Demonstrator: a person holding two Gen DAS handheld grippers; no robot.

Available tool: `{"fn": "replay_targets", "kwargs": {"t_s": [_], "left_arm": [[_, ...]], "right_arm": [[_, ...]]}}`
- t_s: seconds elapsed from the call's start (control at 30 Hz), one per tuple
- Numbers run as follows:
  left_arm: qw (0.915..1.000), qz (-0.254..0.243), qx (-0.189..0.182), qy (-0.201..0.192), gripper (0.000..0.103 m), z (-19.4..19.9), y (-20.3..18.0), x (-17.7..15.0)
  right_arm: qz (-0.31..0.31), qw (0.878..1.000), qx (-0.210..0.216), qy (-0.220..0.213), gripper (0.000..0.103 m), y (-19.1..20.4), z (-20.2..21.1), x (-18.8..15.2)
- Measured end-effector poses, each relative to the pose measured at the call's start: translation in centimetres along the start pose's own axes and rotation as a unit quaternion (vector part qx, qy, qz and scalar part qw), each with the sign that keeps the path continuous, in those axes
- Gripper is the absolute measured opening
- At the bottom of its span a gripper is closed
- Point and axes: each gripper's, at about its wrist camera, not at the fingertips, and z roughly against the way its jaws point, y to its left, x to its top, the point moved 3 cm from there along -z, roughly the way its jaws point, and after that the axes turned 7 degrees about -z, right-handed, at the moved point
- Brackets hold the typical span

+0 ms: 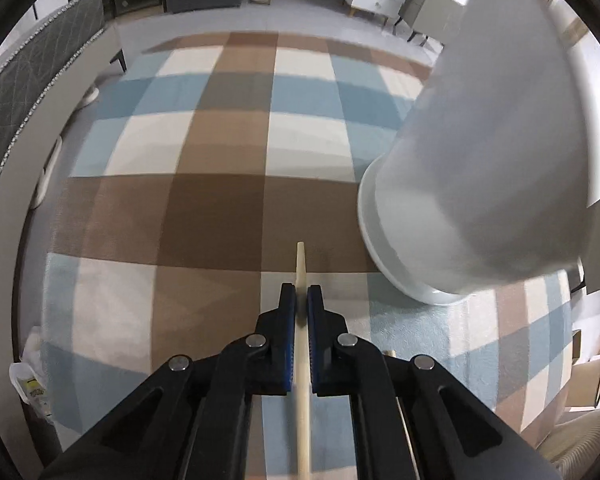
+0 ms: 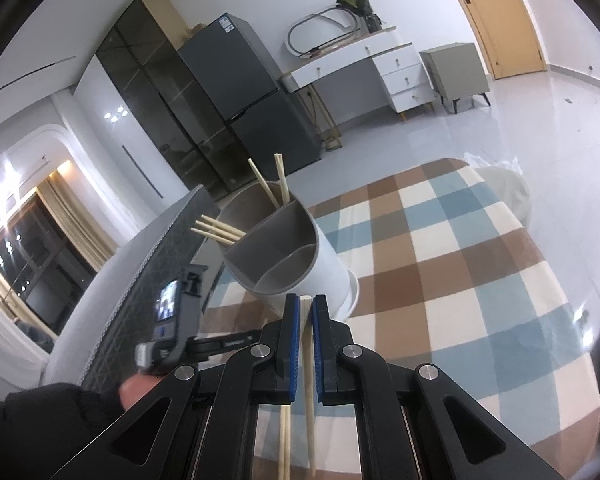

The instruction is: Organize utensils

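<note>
Dropping each chopstick into a holder compartment looks like the step in hand, and both grippers come loaded. The right gripper (image 2: 306,302) has its blue pads pressed onto a pale wooden chopstick (image 2: 309,364) whose blunt end just shows between the fingertips; a second chopstick (image 2: 285,440) runs beneath the fingers, and whether it is gripped or lying on the cloth I cannot tell. Just ahead of and slightly above those fingertips stands the white utensil holder (image 2: 324,264) with its grey divided insert, two compartments on its far side already carrying chopsticks (image 2: 220,231) and the near ones bare.

The left gripper (image 1: 301,294) pinches its own chopstick (image 1: 301,264), tip poking forward past the fingers. From there the holder (image 1: 480,168) looms up and to the right, seated in a white saucer-like base (image 1: 370,240) on the checked tablecloth (image 1: 220,208).

To do this well, I would raise the right gripper above the rim, tilt the stick until it points down into one compartment, ideally one already holding chopsticks, and release only once the lower end is inside. The holder looks light, so a sideways knock might tip it; keeping the left gripper clear until the right has finished seems wise.
</note>
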Motion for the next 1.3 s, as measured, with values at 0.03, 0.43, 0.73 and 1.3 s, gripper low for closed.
{"fn": "replay_targets", "kwargs": {"t_s": [0.03,0.43,0.73,1.3], "left_arm": [[0.9999,0.004,-0.007,-0.015,0.001,1.2,-0.1,-0.3],[0.9878,-0.019,-0.058,-0.143,0.001,12.3,-4.6,-5.3],[0.9827,-0.055,-0.074,-0.16,0.0,13.1,-6.6,-5.5],[0.9784,-0.096,-0.095,-0.157,0.0,14.0,-7.5,-5.5]], "right_arm": [[0.0,1.0,0.0,-0.001,0.006,0.0,0.1,0.0],[0.041,0.999,0.004,-0.022,0.006,2.4,2.1,-1.5],[0.072,0.997,-0.007,-0.026,0.006,3.8,2.5,-2.6],[0.104,0.994,-0.01,-0.034,0.005,5.5,1.7,-1.9]]}}
